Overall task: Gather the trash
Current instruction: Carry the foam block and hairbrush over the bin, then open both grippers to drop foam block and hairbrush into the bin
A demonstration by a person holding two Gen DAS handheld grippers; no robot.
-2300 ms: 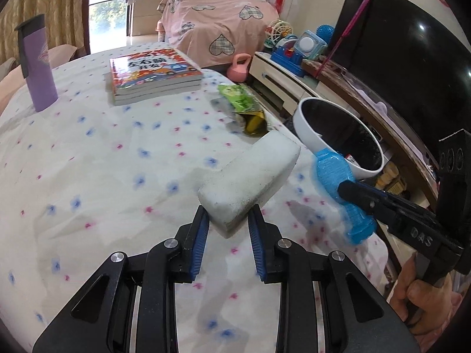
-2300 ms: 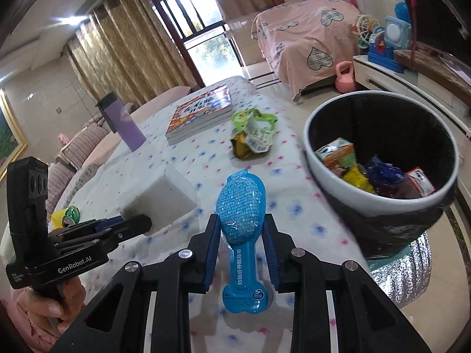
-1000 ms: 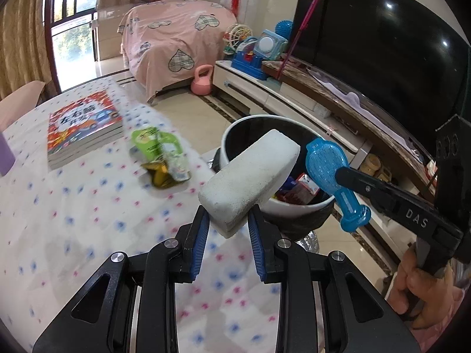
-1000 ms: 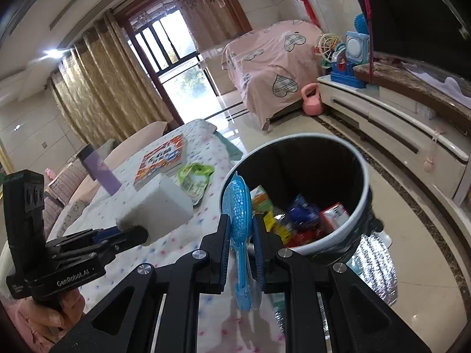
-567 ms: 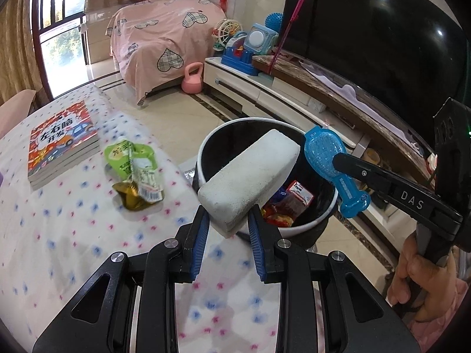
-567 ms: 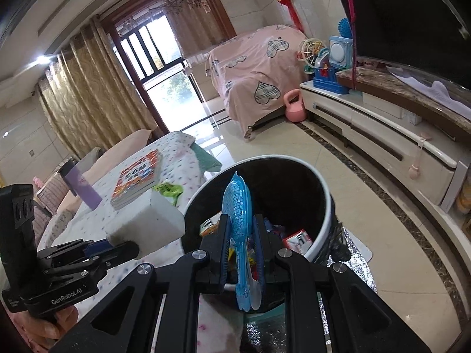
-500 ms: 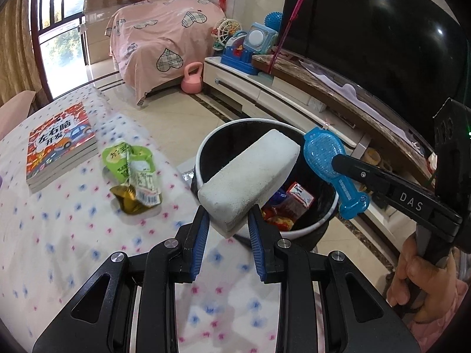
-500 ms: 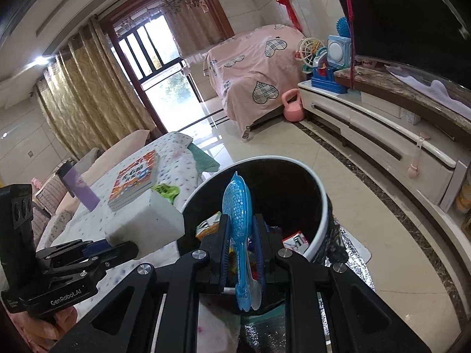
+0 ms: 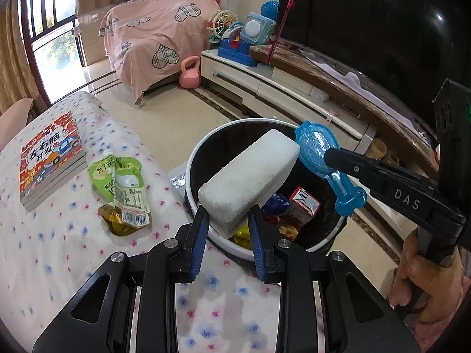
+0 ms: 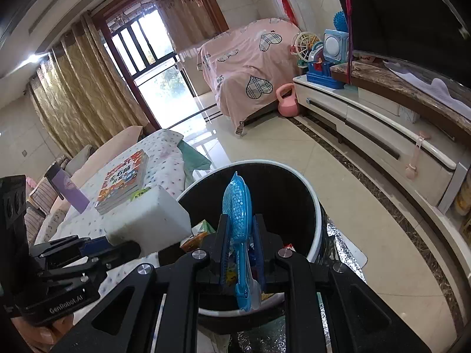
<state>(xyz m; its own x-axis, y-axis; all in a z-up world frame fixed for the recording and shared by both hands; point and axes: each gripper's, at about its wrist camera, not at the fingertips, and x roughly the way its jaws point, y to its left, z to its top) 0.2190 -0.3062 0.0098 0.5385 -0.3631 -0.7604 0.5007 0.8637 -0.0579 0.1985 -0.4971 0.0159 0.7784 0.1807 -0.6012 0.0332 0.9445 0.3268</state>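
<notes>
Closest in, the left gripper [image 9: 228, 232] has its blue-padded jaws clamped on the near end of a white foam block [image 9: 250, 181]; the block's long axis runs forward and up to the right from the jaws, its far end out over the mouth of the trash bin [image 9: 203, 147]. In the right wrist view the same block [image 10: 147, 220] sits just left of the right gripper's jaws, held by the left gripper [image 10: 117, 250], with its far end at the bin's left rim. The right gripper [image 10: 240, 244] is closed on a blue plastic package [image 10: 237, 220] shaped like a paddle, turned edge-on between the jaws: its broad textured head points up and forward beyond the fingertips, its narrow handle end hangs down behind them. From the left wrist view that package [image 9: 326, 164] lies just right of the block's far end, head toward the block, handle slanting down to the right, all of it above the bin opening, gripped by the right gripper [image 9: 331, 156]. Directly ahead of both sets of jaws stands the round bin [image 10: 315, 206], white-rimmed with a black liner; inside lie crumpled wrappers in red, blue and yellow and a small red-and-white carton [image 9: 304, 204]. Left of the left jaws, on the flower-print tablecloth [image 9: 59, 250], a green snack pouch [image 9: 120, 182] lies flat, and farther left beyond it a stack of books [image 9: 50, 156].
</notes>
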